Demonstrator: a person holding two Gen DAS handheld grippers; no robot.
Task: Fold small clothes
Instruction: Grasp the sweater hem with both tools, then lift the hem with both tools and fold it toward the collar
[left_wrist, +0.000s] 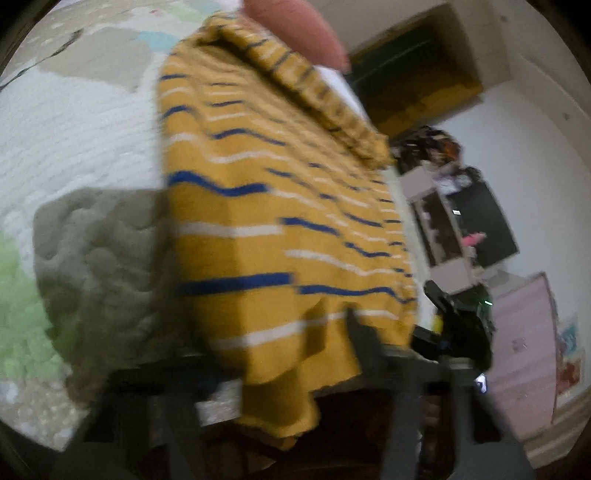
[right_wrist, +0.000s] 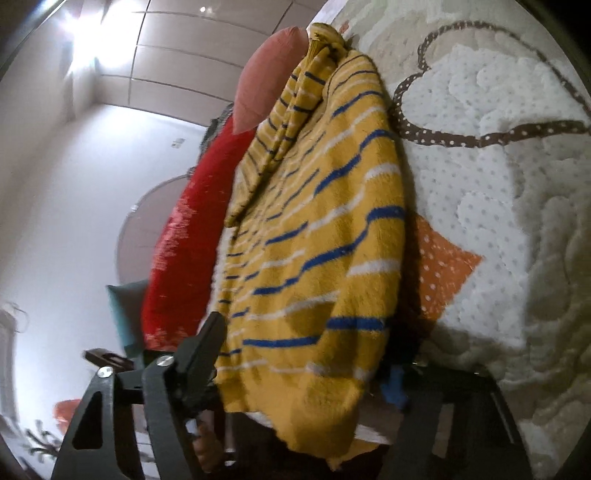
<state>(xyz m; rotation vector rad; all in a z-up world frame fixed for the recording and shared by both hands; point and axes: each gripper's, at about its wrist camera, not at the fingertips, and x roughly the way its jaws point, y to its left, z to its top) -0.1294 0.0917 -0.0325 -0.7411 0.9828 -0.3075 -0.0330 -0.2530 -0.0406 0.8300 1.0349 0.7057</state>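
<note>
A yellow knit sweater (left_wrist: 280, 206) with blue and white stripes fills the left wrist view, its far end lying on the quilted bedspread (left_wrist: 74, 122). My left gripper (left_wrist: 295, 373) is shut on its near hem, which drapes over the fingers. In the right wrist view the same sweater (right_wrist: 325, 236) stretches away from me, a sleeve (right_wrist: 288, 122) folded over its upper part. My right gripper (right_wrist: 306, 376) is shut on the other hem corner, and its left finger (right_wrist: 199, 350) shows beside the cloth. Both views are motion-blurred.
A pink pillow (left_wrist: 299, 26) lies past the sweater's far end. A red pillow (right_wrist: 184, 251) and a teal cushion (right_wrist: 125, 314) lie along the bed's left side. A dark cabinet with clutter (left_wrist: 461, 214) stands against the wall. My right gripper shows in the left wrist view (left_wrist: 458, 325).
</note>
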